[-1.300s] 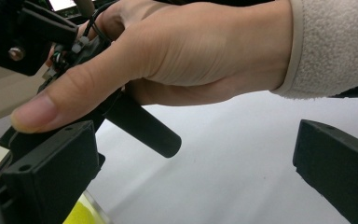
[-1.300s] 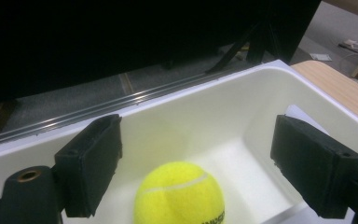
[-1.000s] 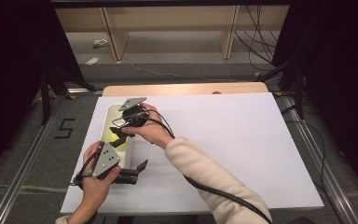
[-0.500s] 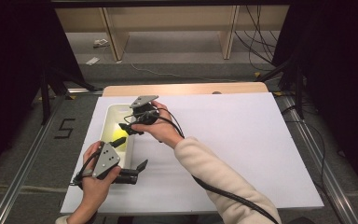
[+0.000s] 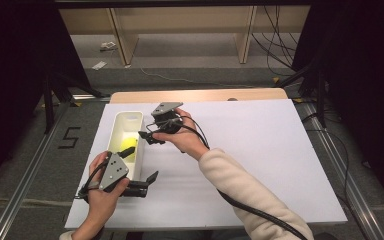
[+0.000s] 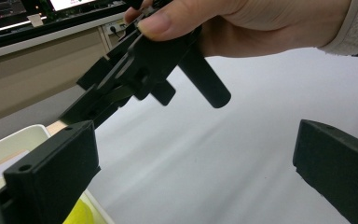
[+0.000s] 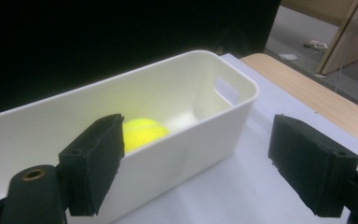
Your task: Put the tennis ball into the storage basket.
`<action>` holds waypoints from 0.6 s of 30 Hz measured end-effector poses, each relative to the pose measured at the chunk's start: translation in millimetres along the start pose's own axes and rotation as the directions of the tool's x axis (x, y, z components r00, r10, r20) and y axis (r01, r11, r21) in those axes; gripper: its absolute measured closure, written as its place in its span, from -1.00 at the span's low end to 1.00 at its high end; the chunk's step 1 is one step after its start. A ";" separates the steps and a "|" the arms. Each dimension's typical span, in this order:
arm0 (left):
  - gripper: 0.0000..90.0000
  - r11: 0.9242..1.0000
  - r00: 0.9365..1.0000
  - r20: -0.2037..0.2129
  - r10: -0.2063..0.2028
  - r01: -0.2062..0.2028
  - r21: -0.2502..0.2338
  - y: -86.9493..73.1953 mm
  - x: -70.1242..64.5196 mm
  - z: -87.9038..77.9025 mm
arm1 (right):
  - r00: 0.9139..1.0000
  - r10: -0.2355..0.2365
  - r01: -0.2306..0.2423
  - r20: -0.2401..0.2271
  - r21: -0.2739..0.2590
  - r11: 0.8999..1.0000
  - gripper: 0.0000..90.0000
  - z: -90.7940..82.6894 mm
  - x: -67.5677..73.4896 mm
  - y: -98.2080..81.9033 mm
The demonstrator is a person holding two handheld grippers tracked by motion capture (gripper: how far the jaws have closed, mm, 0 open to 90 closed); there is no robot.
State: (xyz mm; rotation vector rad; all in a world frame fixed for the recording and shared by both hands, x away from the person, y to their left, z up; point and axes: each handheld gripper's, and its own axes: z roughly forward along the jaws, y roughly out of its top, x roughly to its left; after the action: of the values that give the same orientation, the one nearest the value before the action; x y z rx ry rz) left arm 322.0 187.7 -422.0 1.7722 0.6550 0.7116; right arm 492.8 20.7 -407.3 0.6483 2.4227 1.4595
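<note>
A yellow tennis ball (image 5: pixel 127 146) lies inside a long white bin (image 5: pixel 116 125) at the left of the white table. In the right gripper view the ball (image 7: pixel 142 133) rests on the floor of the bin (image 7: pixel 200 116), just beyond my left jaw. My right gripper (image 5: pixel 146 136) hovers beside the bin's right wall, pointing at it, open and holding nothing (image 7: pixel 200 163). My left gripper (image 5: pixel 149 183) sits low by the bin's near end, also open (image 6: pixel 193 172). Past its jaws I see the right gripper (image 6: pixel 140 70) in a hand.
A white sheet (image 5: pixel 260 150) covers the table, with bare wood (image 5: pixel 200 95) along the far edge. Cables (image 5: pixel 230 195) trail from the right gripper along the forearm. Metal rails (image 5: pixel 25 190) run beside the table, with shelving legs (image 5: pixel 117 42) beyond.
My right gripper has drawn back from over the bin, up and to the right, and the ball now lies uncovered inside. The left gripper has stayed in place.
</note>
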 end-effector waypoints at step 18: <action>-1.00 1.000 1.000 -0.002 0.001 -0.001 0.002 0.0 -0.2 0.0 | 0.997 0.038 -0.037 0.072 -0.013 0.999 -0.58 -50.2 -30.2 -19.7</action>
State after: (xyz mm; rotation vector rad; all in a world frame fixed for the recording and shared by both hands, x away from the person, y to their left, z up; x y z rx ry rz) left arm 321.9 187.5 -422.0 1.7740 0.6570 0.7134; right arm 493.2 -40.8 -401.7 0.7346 2.3580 1.4381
